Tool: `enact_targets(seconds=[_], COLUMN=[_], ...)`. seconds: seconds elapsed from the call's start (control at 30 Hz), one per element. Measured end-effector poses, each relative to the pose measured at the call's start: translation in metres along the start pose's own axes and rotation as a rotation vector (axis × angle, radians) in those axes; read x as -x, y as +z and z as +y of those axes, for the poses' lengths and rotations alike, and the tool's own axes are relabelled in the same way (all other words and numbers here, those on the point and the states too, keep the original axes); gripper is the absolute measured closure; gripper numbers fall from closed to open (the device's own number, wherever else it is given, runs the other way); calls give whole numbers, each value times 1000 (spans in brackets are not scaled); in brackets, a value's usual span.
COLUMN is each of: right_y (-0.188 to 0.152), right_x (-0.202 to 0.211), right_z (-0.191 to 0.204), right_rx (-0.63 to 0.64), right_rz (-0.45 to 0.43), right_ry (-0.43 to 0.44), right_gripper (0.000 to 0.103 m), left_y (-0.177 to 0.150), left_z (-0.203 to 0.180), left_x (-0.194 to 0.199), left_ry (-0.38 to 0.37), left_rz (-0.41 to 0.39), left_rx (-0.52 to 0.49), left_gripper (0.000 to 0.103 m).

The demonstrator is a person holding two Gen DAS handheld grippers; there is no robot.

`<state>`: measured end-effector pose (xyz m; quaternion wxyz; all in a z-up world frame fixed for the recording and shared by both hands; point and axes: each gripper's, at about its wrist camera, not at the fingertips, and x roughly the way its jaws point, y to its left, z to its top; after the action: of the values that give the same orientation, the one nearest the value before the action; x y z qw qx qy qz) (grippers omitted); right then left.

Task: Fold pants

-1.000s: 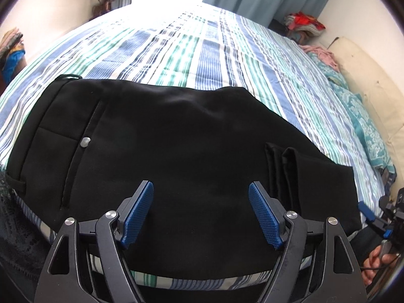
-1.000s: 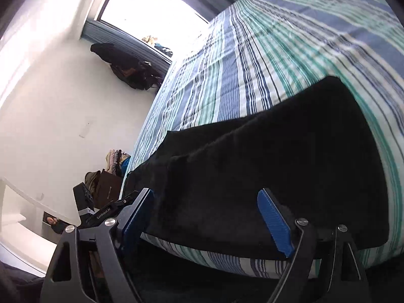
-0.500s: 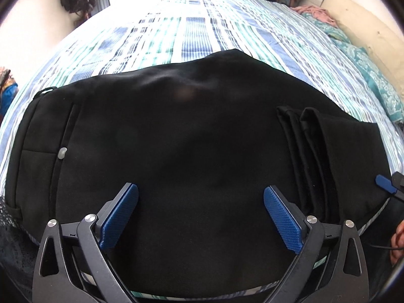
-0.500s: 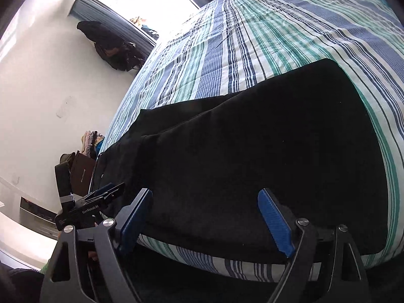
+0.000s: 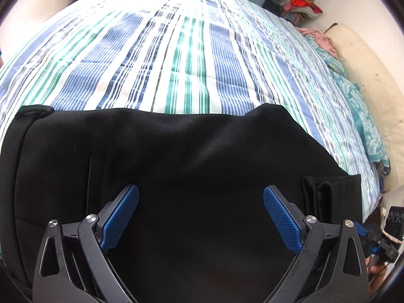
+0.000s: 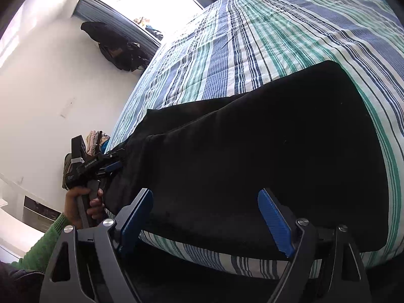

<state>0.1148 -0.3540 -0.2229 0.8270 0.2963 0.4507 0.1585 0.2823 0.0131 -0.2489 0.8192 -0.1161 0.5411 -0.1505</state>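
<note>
Black pants (image 5: 192, 166) lie folded lengthwise near the front edge of a striped bed (image 5: 192, 58). The waistband and a back pocket are at the left, the leg cuffs (image 5: 328, 192) at the right. My left gripper (image 5: 200, 199) is open, low over the middle of the pants, holding nothing. My right gripper (image 6: 205, 203) is open at the cuff end of the pants (image 6: 265, 156), near the bed edge, holding nothing. The left gripper also shows in the right wrist view (image 6: 111, 162), beside the pants' near edge.
The striped bedspread (image 6: 265, 30) stretches far beyond the pants. Teal pillows (image 5: 353, 96) and a cream headboard (image 5: 373, 80) are at the right. A clothes pile (image 5: 300, 5) lies at the far corner. A white wall (image 6: 50, 80) and a hanging dark bag (image 6: 118, 48) stand left of the bed.
The left gripper has pulled back and tilted up, so more of the bed shows. The right gripper has shifted slightly nearer the bed edge. Both stay open.
</note>
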Motion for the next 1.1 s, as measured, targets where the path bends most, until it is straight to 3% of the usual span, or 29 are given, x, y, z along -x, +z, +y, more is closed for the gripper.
enact_targets(seconds=[0.13,0.27,0.47,0.53,0.67,0.87,1.1], right_y=[1,3,6,5,2,3,5], right_x=[4,3,-3,-3,3,10,5], right_z=[-1,-3,2,4,4,4,10], right_rx=[-12,-32,-18,-9,-24,-50,-39], right_rz=[-18,-20,-6,-4,-11,-31,-26], right_ry=[15,35,37,36,47,49,61], right_gripper=[18,18,18,18,18,18,18], left_y=[1,7,0,-3,-1,-3,-2], left_z=[17,87,156,160,144,146,136], left_x=[41,71,51,35,20,18,11], left_ry=[63,81,111,85,153,141,206], left_rz=[-46,-65,68,143,214,210,192], left_rx=[-42,136,324,367,281,280,249], left_gripper=[3,3,3,0,0,0,0])
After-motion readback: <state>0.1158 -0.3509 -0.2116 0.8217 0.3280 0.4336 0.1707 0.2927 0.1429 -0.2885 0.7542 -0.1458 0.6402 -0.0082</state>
